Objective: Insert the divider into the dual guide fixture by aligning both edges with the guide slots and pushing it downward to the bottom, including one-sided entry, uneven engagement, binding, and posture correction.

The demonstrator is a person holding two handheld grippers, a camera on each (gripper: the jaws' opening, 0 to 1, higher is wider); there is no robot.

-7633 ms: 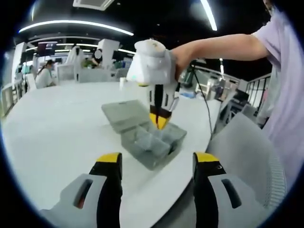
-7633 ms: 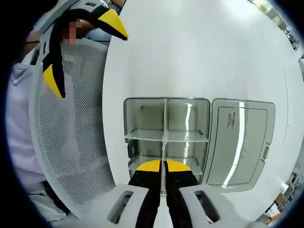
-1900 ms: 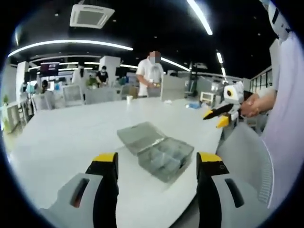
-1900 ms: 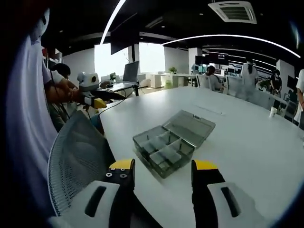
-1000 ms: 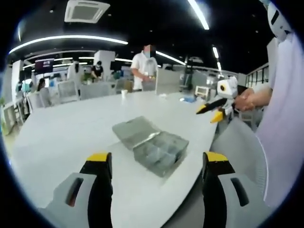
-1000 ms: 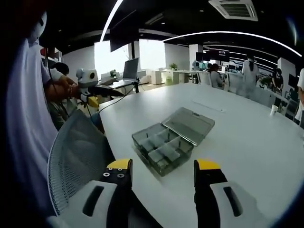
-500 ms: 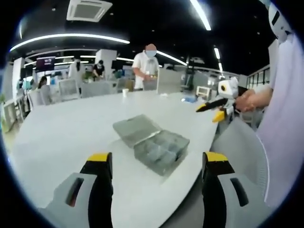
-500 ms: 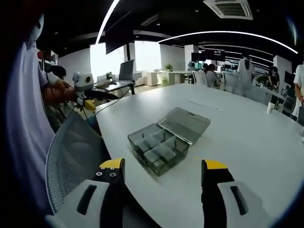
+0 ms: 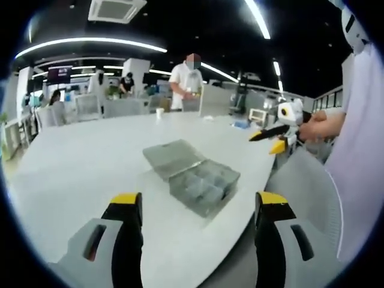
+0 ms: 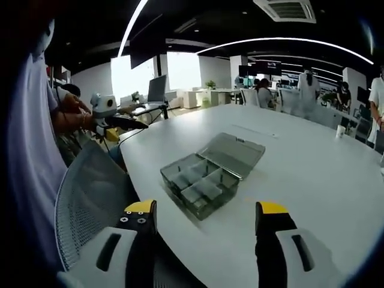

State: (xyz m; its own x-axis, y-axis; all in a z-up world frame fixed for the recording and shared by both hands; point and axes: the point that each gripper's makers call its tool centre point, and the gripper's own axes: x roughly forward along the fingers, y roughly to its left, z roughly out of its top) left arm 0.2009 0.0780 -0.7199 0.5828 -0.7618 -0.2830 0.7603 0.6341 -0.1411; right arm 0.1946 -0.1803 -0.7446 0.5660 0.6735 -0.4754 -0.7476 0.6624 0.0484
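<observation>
Clear plastic fixture (image 9: 201,185): one box ahead of both grippers on the white table (image 9: 78,162), lid (image 10: 233,154) flung open flat beside it.
Compartments: about six, split by dividers (image 10: 193,182); walls blur, so the count may be off.
Left gripper (image 9: 195,207): jaws spread wide, nothing between them, box well ahead between the tips.
Right gripper (image 10: 204,216): jaws apart too, empty, box just beyond the tips.
Mesh chair (image 10: 90,198): one, at the table edge, left of the right gripper.
People: several far behind the table.
</observation>
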